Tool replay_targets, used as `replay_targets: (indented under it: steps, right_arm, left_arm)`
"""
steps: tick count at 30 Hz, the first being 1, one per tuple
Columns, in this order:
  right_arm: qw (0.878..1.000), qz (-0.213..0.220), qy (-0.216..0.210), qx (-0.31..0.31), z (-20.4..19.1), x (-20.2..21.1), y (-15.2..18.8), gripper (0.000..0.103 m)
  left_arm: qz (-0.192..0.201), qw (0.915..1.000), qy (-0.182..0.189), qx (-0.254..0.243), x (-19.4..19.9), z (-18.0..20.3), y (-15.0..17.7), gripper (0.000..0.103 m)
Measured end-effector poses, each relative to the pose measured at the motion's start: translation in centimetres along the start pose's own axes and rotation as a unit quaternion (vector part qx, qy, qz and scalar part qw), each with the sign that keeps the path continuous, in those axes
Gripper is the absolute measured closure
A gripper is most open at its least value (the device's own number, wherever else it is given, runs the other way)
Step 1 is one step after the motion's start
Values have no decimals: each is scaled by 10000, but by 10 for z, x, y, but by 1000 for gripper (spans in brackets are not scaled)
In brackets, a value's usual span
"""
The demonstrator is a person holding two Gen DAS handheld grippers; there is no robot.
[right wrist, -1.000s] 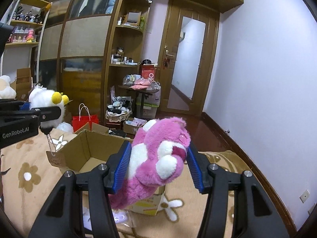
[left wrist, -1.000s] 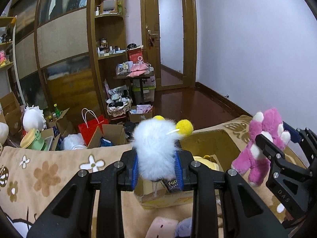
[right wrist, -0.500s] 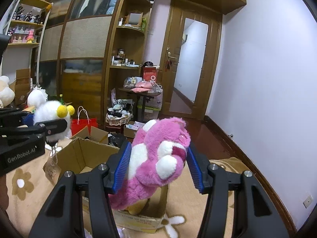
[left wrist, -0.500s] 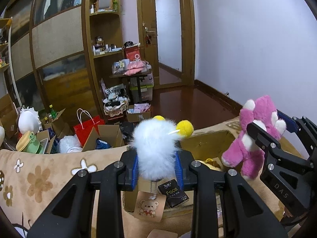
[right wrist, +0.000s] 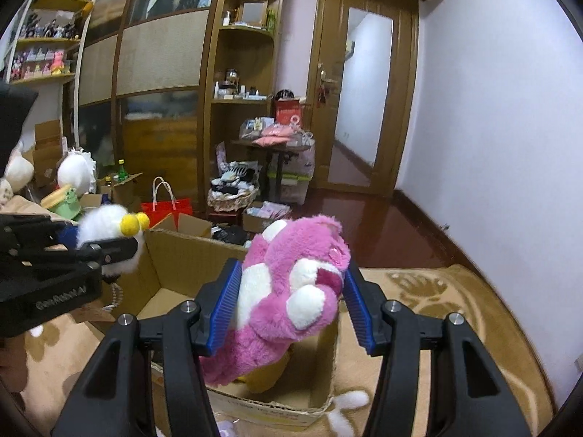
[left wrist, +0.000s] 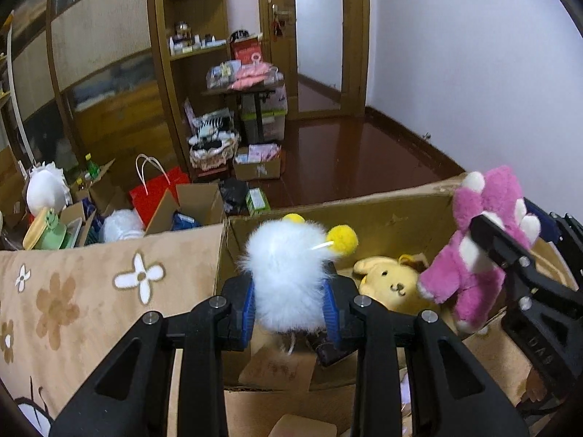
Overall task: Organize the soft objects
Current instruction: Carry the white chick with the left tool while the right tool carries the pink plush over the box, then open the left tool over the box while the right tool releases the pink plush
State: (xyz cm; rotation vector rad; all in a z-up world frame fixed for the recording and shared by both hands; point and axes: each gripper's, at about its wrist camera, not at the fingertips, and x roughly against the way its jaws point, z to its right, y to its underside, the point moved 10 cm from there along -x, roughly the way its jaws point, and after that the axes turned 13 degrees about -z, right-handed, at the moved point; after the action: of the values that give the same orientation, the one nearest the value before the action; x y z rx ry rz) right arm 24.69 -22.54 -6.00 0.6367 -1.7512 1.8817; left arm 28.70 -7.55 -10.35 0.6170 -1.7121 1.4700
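My left gripper (left wrist: 289,315) is shut on a white fluffy toy (left wrist: 288,276) with yellow pom-poms, held over the near left part of an open cardboard box (left wrist: 393,218). My right gripper (right wrist: 289,307) is shut on a pink and white plush bear (right wrist: 291,295), held above the same box (right wrist: 182,251). The bear also shows in the left wrist view (left wrist: 477,247) at the right, over the box. A yellow plush (left wrist: 390,284) lies inside the box. The white toy shows in the right wrist view (right wrist: 105,225) at the left.
The box stands on a beige flowered blanket (left wrist: 83,291). Beyond it the floor holds a red bag (left wrist: 160,193), cartons, a basket (left wrist: 215,145) and a small table (left wrist: 251,91). Shelves and a wardrobe line the left; a door (right wrist: 364,102) is at the back.
Both grippers have moved forward and down over the box with their toys still held. The box interior and the yellow plush have come into view.
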Motion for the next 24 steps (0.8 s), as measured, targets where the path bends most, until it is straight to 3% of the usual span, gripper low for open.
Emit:
replay_targets:
  steps: [8,13,15,19,21,24]
  right_arm:
    - [9997,-116,-136,-155,6,-5,4,43]
    - [9998,-34,-181,-65,1,-1,1,43]
    - [9998,-29,-184,-111,3,0,1,43]
    - [9994,-40,-331,-83,-1,2,2,43]
    - [9994,-69,-333,20,-7,4,2,43]
    - [9994,-112,-325,77,-13,9,2,37]
  left_arm:
    - [-286,9996,-59,16,-11,-2,13,72]
    - [-350,9993,-96,84,-11,-6,15,64]
    - [-363,9992,-123,98,-10,-9,17,49]
    - [-422,9988,-229,19,-7,-12,22,45]
    - [-441,9989,-176,56,-5,-13,24,30]
    - [-332,9992,-181,114,5,-17,26,19]
